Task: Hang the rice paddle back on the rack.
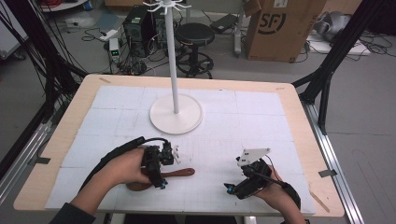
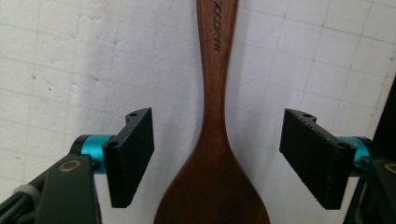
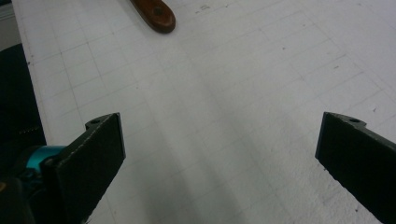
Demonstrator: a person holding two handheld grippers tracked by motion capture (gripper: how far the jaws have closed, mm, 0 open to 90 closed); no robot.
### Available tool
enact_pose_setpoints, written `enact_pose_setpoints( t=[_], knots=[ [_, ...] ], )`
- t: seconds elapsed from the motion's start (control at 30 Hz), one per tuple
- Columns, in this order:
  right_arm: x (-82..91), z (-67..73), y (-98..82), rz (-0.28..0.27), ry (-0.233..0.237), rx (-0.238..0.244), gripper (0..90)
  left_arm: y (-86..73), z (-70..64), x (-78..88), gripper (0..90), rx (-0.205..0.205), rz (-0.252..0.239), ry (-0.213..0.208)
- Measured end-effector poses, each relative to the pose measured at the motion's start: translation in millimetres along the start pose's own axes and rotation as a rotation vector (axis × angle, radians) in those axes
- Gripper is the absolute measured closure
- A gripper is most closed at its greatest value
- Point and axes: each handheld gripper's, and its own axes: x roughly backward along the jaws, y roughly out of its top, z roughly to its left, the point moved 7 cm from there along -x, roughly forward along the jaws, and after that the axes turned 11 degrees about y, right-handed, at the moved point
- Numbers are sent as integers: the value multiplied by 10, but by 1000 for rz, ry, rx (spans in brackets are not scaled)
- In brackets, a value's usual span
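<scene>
spoon [image 2: 215,154] | lies flat | handle toward right tongs [image 1: 227,188], seemingly

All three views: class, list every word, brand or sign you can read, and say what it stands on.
"MAXCOOK", or close to it, stamped along the handle of the wooden spoon; the last letters run out of view.
"SF" in a ring on the cardboard box.
Small print at the box's top edge is too blurred to read.

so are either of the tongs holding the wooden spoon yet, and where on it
Nothing is held. The left tongs straddle the wooden spoon at its neck, pads clear of it. The right tongs are open over bare mat.
</scene>
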Motion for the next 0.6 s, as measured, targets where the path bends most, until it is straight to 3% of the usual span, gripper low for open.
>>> enact_pose_setpoints(
  t=[0.27, 0.6],
  knots=[
    [-5, -1, -18, 12, -1, 2, 2, 71, -8, -76, 393, 1, 77, 3],
    [-2, 0, -18, 15, -2, 8, 2, 126, -4, -127, 501, -3, 108, -1]
  ],
)
